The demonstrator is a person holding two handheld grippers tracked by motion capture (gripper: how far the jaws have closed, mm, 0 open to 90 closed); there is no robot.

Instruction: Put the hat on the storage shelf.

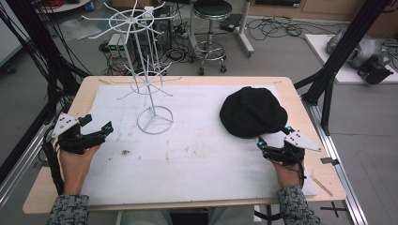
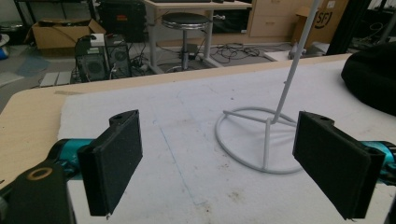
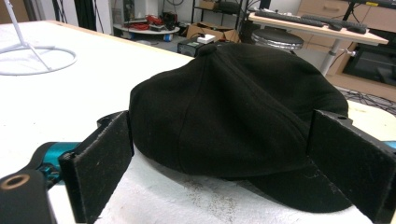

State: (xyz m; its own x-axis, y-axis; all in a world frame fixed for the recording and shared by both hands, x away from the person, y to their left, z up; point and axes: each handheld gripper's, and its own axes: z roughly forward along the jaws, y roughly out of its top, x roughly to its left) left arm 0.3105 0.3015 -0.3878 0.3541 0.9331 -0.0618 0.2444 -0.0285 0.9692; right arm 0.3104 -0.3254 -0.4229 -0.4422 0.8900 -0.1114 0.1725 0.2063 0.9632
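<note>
A black cap (image 1: 253,111) lies on the white mat at the right of the table. My right gripper (image 1: 273,135) is at its near edge, open. In the right gripper view the cap (image 3: 233,102) bulges between the two spread pads (image 3: 100,168), its brim low at the right; I cannot tell whether the pads touch the cloth. A white wire rack (image 1: 149,89) stands on a ring base at the mat's far left-centre. My left gripper (image 1: 98,123) rests open at the left edge, aimed at that ring base (image 2: 243,154), with nothing between its pads (image 2: 114,161). The cap (image 2: 373,79) also shows at the right edge of the left gripper view.
The white mat (image 1: 197,159) covers most of the wooden table (image 1: 300,93) and has small brown stains near its middle. The rack's thin arms spread wide above the mat. Black frame posts (image 1: 328,79) rise at the right. A stool (image 1: 211,28), cables and computer boxes sit on the floor beyond.
</note>
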